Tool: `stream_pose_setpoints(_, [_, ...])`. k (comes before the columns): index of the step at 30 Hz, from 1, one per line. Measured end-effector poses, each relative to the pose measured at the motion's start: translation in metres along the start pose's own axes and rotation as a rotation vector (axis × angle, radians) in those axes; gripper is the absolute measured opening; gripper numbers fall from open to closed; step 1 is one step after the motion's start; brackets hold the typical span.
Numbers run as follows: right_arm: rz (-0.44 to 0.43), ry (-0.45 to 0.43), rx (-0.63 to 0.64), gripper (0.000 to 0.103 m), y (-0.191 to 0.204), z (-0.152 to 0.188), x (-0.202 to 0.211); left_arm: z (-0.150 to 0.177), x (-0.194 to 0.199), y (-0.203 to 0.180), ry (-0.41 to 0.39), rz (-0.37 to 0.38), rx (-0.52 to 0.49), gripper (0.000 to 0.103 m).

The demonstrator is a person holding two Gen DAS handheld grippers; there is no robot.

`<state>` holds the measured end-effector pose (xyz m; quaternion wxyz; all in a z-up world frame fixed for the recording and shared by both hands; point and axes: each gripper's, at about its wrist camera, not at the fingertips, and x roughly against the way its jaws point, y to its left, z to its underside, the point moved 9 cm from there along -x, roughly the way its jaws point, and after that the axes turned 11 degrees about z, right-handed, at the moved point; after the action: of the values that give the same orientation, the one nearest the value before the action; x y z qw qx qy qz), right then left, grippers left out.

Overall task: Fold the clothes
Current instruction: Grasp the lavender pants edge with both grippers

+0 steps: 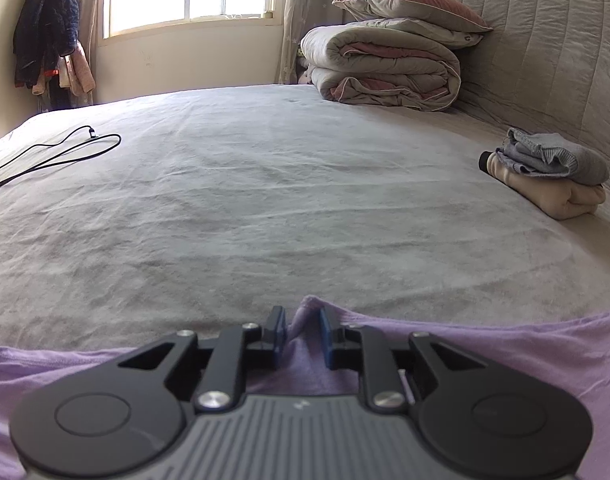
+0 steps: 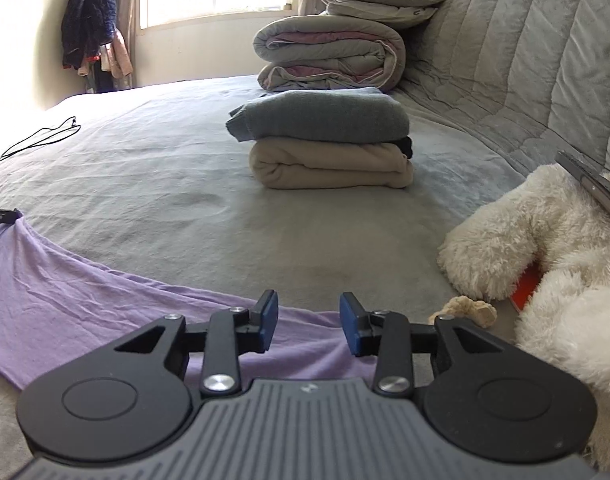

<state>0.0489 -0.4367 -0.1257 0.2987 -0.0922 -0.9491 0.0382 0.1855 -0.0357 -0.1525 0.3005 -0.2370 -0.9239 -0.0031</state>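
Seems partly done: on the bed, toward the headboard edge, two folded garments already stacked, grey sweater on top of beige one. Still to fold: lilac T-shirt, spread along the near edge. Left gripper pinching a raised fold of its fabric. Right gripper open over the shirt edge, holding nothing. No containers visible.

Lilac garment thin matt cloth; bedsheet creased.
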Motion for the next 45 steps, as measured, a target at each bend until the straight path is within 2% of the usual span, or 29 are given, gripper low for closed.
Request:
stream_pose_setpoints(2, [-0.016,0.008,0.043,0.037,0.011,0.002,-0.003,0.001,-0.002,0.000,0.003,0.002,-0.002,0.020])
stream_pose_setpoints(4, [-0.018,0.023,0.086,0.026,0.019,0.007,-0.008,0.002,-0.003,0.001,0.003,0.004,0.000,0.020])
stream_pose_setpoints(6, [-0.011,0.033,0.108,0.005,0.022,0.010,-0.011,0.003,-0.003,0.001,0.002,0.005,0.002,0.020])
stream_pose_setpoints(8, [0.001,0.020,0.120,0.001,0.024,0.011,-0.008,0.003,-0.003,0.002,0.002,0.009,0.005,0.020])
stream_pose_setpoints(10, [0.013,0.008,0.131,0.000,0.025,0.013,-0.006,0.002,-0.002,0.002,-0.001,0.012,0.009,0.012])
stream_pose_setpoints(13, [0.046,-0.023,0.145,0.000,0.025,0.013,0.000,0.002,-0.002,0.004,-0.009,0.008,0.015,0.006])
stream_pose_setpoints(24, [0.159,-0.161,0.158,0.000,0.017,0.001,0.023,-0.005,0.009,0.004,-0.091,-0.015,0.015,0.004])
stream_pose_setpoints(28, [0.225,-0.183,0.164,0.000,0.009,-0.002,0.022,-0.006,0.011,0.005,-0.114,-0.020,0.023,0.004])
stream_pose_setpoints(30, [0.226,-0.161,0.132,0.000,0.002,-0.002,0.018,-0.005,0.010,0.006,-0.116,-0.021,0.031,0.004])
stream_pose_setpoints(35, [0.161,-0.100,0.094,0.000,0.003,0.002,0.007,0.000,0.000,0.010,-0.059,-0.021,0.057,0.005])
stream_pose_setpoints(37, [0.101,-0.078,0.082,0.012,0.014,0.001,0.006,0.001,-0.001,0.011,-0.051,-0.020,0.065,0.008])
stream_pose_setpoints(40, [0.001,-0.058,0.067,0.017,0.036,-0.004,0.005,0.003,-0.002,0.013,-0.044,-0.020,0.074,0.010])
stream_pose_setpoints(43, [-0.101,-0.057,0.064,0.033,0.066,-0.012,0.007,0.004,-0.002,0.013,-0.041,-0.017,0.078,0.010])
stream_pose_setpoints(45, [-0.164,-0.054,0.074,0.035,0.088,-0.016,0.007,0.004,-0.003,0.014,-0.039,-0.014,0.083,0.010])
